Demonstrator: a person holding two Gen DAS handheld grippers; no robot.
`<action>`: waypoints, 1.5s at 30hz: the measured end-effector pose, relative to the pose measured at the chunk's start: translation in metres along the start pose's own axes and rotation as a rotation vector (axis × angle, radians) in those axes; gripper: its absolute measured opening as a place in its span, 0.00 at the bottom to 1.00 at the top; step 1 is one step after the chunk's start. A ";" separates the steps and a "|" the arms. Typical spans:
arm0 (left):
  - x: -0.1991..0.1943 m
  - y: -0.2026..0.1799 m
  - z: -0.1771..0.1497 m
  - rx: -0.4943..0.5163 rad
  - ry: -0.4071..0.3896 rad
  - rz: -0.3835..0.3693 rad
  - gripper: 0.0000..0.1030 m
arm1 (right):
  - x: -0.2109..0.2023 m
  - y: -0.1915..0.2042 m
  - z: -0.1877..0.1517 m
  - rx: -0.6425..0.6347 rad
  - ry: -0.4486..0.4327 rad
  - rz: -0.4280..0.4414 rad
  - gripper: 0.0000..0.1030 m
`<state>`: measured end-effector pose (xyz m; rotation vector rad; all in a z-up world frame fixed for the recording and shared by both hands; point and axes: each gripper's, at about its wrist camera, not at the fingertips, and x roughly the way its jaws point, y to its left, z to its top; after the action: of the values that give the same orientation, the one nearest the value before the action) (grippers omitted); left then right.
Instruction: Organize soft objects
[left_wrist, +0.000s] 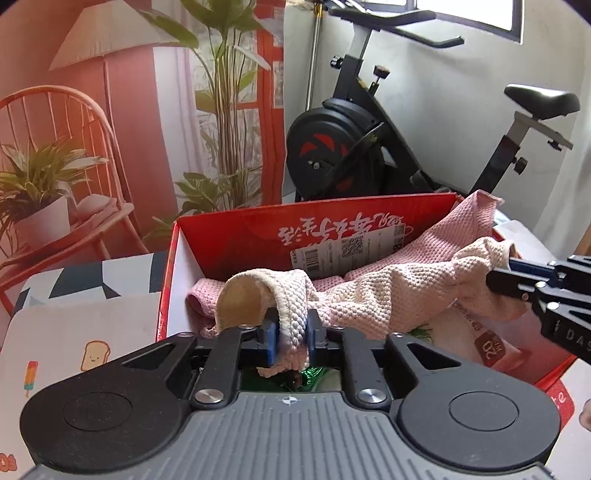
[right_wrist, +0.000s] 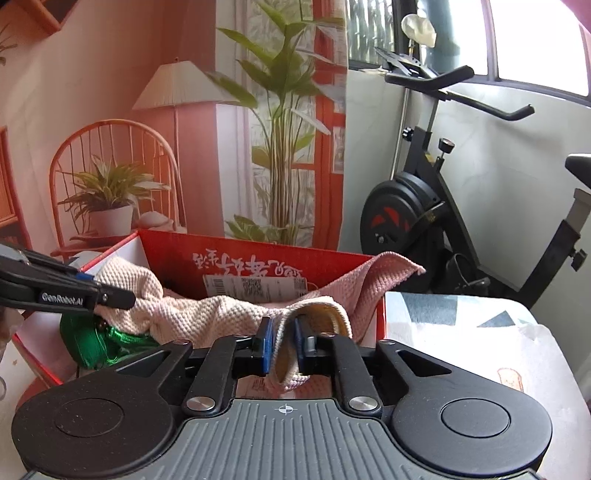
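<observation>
1. The left gripper has its blue pads set on either side of a rolled end of the pink-and-cream waffle towel. The cloth fills the gap between them, so the jaws are clamped on the towel.
2. The right gripper grips the towel's other end the same way — a thin fold of cloth stands between its blue pads, which press on it from both sides.
3. The towel hangs stretched between the two grippers, over the open red cardboard box. Its middle sags into the box, and one pink corner lies draped over the far right wall of the box.
4. In the left wrist view the right gripper enters from the right edge; in the right wrist view the left gripper enters from the left.
5. Something shiny and green lies low in the box under the towel's left end — what it is, I cannot tell.
6. The box sits on a surface with a patterned cover printed with a toast figure.
7. Behind the box stand a black exercise bike on the right and a printed backdrop of a chair, lamp and plants on the left.
</observation>
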<state>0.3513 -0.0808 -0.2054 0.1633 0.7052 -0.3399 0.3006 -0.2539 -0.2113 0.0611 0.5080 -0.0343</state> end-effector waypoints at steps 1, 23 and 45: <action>-0.004 0.000 -0.001 0.005 -0.009 -0.006 0.32 | -0.002 0.000 -0.001 0.006 -0.002 0.001 0.18; -0.180 -0.019 -0.039 -0.047 -0.230 0.099 1.00 | -0.171 0.036 0.019 0.068 -0.183 -0.086 1.00; -0.356 -0.041 -0.078 -0.073 -0.384 0.251 1.00 | -0.357 0.072 0.006 0.166 -0.204 -0.130 1.00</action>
<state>0.0365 -0.0098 -0.0311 0.1113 0.3118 -0.0989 -0.0047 -0.1762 -0.0290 0.1850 0.3041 -0.2083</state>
